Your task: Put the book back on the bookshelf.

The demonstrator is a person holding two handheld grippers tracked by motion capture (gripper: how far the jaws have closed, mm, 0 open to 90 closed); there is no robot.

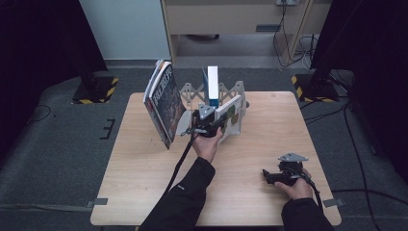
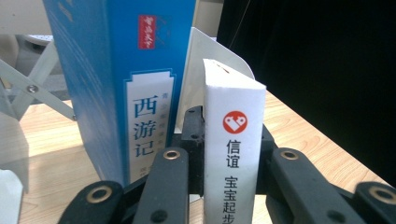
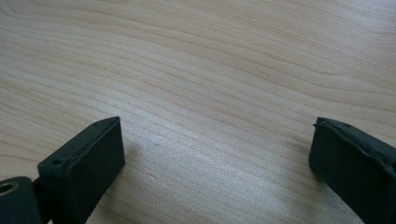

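My left gripper point(image 1: 210, 126) is shut on a thin white book point(image 1: 229, 114) with a colourful cover, held upright at the front of the grey folding book rack point(image 1: 190, 92). In the left gripper view the white book's spine point(image 2: 233, 154) stands between the black jaws of the left gripper point(image 2: 229, 140). Just to its left stands a blue book point(image 2: 126, 93), with a white bookend point(image 2: 201, 56) behind. That blue and white book point(image 1: 212, 84) stands upright in the rack. My right gripper point(image 1: 275, 177) rests low over the table's right front, and the right gripper point(image 3: 215, 140) is open over bare wood.
A large illustrated book point(image 1: 163, 103) leans upright at the rack's left end. The wooden table point(image 1: 144, 183) has free room along its front and left. Beyond its far edge are dark stands with striped bases point(image 1: 96, 89), cables point(image 1: 337, 115) and a cabinet.
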